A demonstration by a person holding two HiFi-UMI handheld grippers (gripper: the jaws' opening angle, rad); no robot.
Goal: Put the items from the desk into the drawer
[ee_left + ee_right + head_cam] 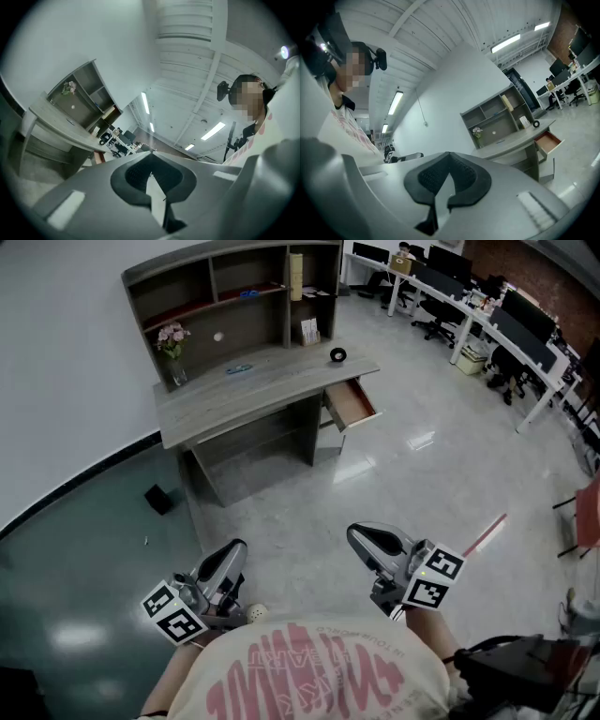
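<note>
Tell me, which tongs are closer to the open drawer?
Right. The right tongs hang nearly in line with the open drawer; the left tongs hang farther off to its left.

Desk stands against the far wall, with a shelf unit along its back edge. On the desktop a flower vase sits at the left, a flat item near the middle and a roll at the right end, above the drawer, which is pulled out. A small box lies on the floor left of the desk, and workstations line the right. Left claw and right claw sit side by side in the foreground, well apart from the desk.
</note>
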